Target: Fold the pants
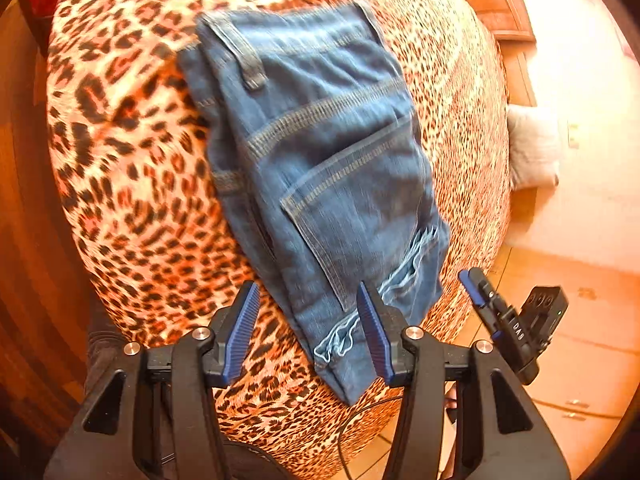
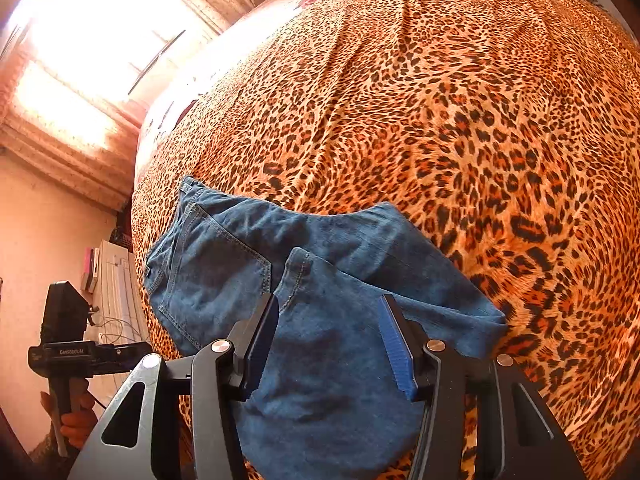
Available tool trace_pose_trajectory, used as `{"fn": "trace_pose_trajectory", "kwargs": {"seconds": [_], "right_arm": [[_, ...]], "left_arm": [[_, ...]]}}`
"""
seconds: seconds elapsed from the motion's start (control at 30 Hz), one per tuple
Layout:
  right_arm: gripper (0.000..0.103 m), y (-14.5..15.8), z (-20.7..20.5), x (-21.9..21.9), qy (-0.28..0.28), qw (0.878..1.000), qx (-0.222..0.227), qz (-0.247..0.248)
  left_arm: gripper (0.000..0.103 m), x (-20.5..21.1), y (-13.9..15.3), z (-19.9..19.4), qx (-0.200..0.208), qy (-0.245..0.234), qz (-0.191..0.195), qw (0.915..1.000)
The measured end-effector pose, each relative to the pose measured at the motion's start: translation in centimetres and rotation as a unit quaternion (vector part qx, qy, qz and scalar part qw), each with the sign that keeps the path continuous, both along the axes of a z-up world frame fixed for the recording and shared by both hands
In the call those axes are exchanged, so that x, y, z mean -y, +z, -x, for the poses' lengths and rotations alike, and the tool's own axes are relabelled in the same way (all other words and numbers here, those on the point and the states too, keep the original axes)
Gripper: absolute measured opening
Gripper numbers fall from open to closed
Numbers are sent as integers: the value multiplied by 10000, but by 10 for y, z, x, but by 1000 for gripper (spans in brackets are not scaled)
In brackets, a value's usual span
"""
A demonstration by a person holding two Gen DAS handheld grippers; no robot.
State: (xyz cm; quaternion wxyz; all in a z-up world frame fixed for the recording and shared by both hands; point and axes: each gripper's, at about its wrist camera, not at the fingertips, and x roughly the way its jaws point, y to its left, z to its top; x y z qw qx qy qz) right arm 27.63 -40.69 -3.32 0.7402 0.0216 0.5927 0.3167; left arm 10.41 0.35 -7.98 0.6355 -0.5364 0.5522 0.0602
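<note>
Blue jeans (image 1: 320, 152) lie folded into a compact stack on a leopard-print bedspread (image 1: 132, 184), back pocket up and frayed hems toward me. My left gripper (image 1: 308, 328) hovers open over the near end of the stack, with the frayed hem and bare bedspread showing between its blue pads. In the right wrist view the jeans (image 2: 224, 264) fill the lower middle. My right gripper (image 2: 330, 336) stands open just above the top fold, and the denim lies loose between its fingers. The right gripper (image 1: 484, 300) also shows at the bed's edge in the left wrist view.
The bedspread (image 2: 440, 120) stretches far beyond the jeans. A person's hand (image 2: 76, 416) grips the left tool's handle at the lower left. A white radiator (image 2: 116, 292) and a bright curtained window (image 2: 80, 60) stand beside the bed. A grey pillow (image 1: 532, 148) lies on the tiled floor (image 1: 580, 340).
</note>
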Motion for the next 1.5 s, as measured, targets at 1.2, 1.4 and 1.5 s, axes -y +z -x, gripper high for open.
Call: {"fn": "trace_pose_trajectory", "kwargs": {"seconds": [1.2,1.4,1.5], "right_arm": [[21,-34,-11,-326,3030,9428,554,1270],[17,24,-9,-269,2486,9659,662,298],[17,52,-6,-229,2178,9730,742,-183]], "left_arm": [[17,-88,-25,-25,321,934,460,9940],[16,-45,52,-24,929,229,-553,9939],[16,-14,82,-22,1216,-124,-947,9880]]}}
